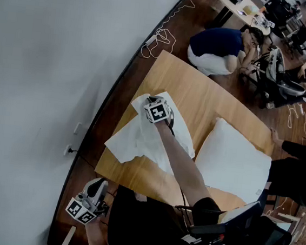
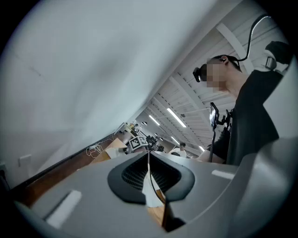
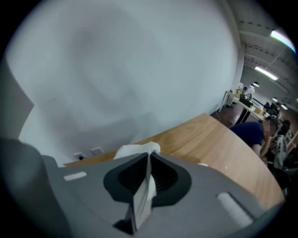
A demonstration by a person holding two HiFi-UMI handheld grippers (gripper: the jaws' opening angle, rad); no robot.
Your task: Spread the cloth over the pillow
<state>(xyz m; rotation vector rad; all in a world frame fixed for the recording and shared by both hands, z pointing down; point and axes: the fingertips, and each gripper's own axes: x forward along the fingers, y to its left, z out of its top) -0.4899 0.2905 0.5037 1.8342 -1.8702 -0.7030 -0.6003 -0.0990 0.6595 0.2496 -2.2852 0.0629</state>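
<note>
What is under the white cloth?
Only the wooden table shows around the cloth. The pillow lies beside it, not under. Anything beneath its folds is covered.

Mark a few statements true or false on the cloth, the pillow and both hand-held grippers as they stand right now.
1. The cloth covers the pillow. False: it lies on the table beside the bare pillow.
2. The right hand-held gripper is shut on the cloth. True.
3. The left hand-held gripper also grips the cloth. False: it is shut, off the table's edge, away from the cloth.
4. The pillow lies on the table. True.
</note>
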